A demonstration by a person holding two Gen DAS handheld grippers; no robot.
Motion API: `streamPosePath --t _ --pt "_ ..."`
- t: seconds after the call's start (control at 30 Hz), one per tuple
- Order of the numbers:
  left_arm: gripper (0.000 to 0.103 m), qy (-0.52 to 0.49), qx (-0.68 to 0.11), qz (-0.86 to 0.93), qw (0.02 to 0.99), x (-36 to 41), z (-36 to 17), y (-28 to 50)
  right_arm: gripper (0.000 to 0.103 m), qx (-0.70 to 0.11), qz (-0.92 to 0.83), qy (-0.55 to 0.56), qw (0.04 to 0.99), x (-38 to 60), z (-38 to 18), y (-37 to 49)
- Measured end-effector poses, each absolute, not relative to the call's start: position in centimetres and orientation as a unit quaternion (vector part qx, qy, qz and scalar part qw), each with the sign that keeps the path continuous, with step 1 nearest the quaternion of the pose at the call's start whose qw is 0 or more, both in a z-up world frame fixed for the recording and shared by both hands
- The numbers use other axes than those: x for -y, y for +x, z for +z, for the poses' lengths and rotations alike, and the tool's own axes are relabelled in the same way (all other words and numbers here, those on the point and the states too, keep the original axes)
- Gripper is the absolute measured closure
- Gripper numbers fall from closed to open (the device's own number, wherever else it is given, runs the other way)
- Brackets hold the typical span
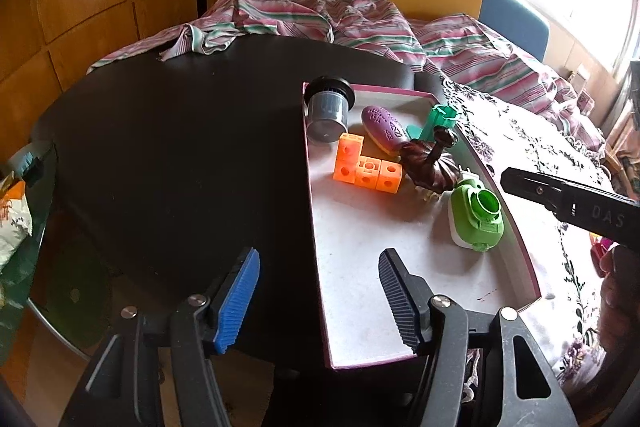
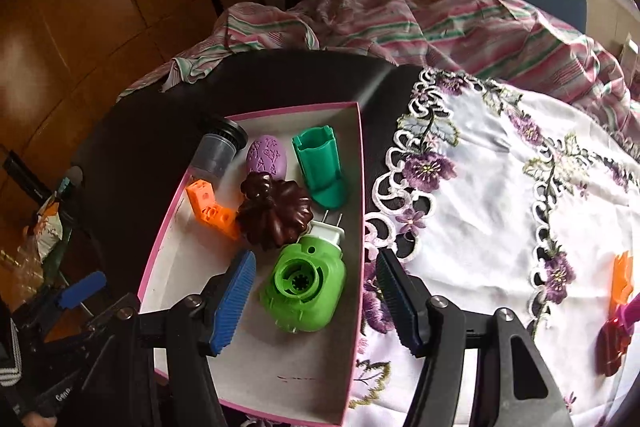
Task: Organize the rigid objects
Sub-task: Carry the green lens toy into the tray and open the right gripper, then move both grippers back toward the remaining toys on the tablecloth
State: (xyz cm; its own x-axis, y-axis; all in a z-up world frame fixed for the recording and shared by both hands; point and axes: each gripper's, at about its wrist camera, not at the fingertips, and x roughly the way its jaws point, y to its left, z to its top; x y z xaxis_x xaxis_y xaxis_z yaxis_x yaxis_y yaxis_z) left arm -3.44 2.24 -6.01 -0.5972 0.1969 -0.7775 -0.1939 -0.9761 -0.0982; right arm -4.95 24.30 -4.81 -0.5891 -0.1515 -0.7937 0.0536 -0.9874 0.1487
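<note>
Toys (image 2: 276,215) inside pink-rimmed box (image 2: 256,367)

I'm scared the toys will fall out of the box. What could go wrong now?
The pink-edged box sits half on the black table, half on the lace cloth, so a bump might slide it. The open right gripper hangs right above the green plug-in device and might knock it into the brown pumpkin beside it. The toys left on the cloth sit near its edge.

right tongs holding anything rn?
No, the right tongs are open and empty, hovering over the green plug-in device in the pink-rimmed box.
</note>
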Motion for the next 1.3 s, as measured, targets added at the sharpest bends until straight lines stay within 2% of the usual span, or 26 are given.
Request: streamPosePath --t 0.5,0.9,1.13,1.23,1.3 --pt "0.036 -0.425 -0.018 0.897 0.116 -3.2 -5.3 -3.1 0.039 0.041 -0.905 0.423 0.029 -28.4 -3.3 -2.9" --pt "0.037 -0.422 -0.025 0.895 0.145 -4.4 -4.8 -2.7 0.039 0.081 -0.903 0.414 -0.083 -39.4 -2.6 0.1" --pt "0.036 -0.407 -0.04 0.9 0.151 -5.8 -3.9 -2.5 0.039 0.15 -0.891 0.367 -0.221 -49.6 -2.0 3.6" --pt "0.036 -0.401 -0.049 0.901 0.159 -6.6 -3.4 -2.4 0.039 0.2 -0.873 0.34 -0.288 -53.9 -2.7 5.7" --pt "0.036 -0.395 -0.055 0.902 0.166 -7.2 -3.0 -2.4 0.039 0.263 -0.852 0.327 -0.314 -56.4 -3.4 7.4"
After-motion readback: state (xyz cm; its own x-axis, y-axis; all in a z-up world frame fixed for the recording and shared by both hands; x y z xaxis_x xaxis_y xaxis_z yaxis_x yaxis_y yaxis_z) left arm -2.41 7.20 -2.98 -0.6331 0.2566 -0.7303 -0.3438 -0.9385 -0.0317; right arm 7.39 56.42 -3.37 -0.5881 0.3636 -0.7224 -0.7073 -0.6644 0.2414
